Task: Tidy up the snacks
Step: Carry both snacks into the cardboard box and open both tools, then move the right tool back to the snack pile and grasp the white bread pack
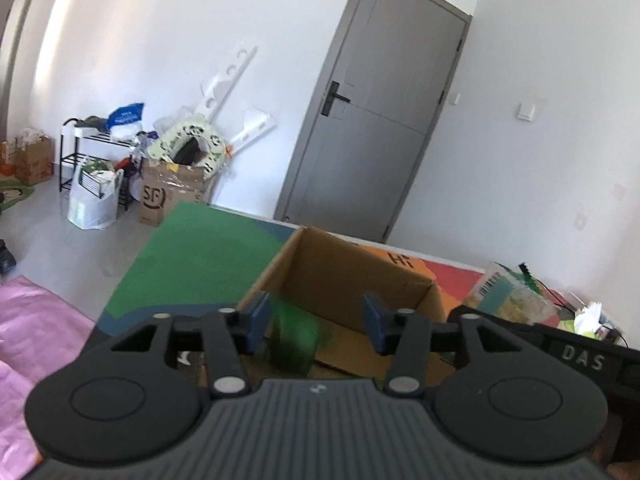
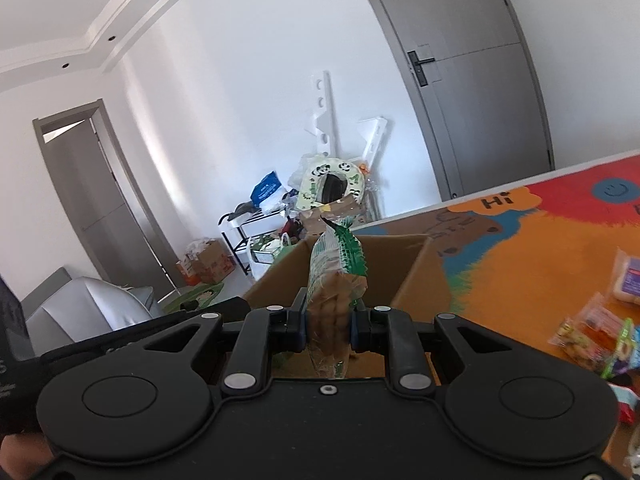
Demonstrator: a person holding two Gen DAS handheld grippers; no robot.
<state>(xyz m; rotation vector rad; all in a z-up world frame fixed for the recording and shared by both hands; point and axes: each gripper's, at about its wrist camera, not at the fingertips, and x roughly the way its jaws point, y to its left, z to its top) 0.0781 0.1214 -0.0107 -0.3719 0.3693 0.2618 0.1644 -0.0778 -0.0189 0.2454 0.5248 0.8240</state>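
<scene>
One green-topped clear snack pack (image 2: 336, 280) clamped in right claw (image 2: 328, 326), left claw (image 1: 316, 322) released

Black left tool (image 1: 316, 326), blue pads (image 1: 256, 320), silver screws.

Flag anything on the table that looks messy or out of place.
Snack packets lie scattered loose on the colourful mat to the right of the cardboard box, not yet sorted. A green packet, blurred, is in the box between the open left tongs.
</scene>
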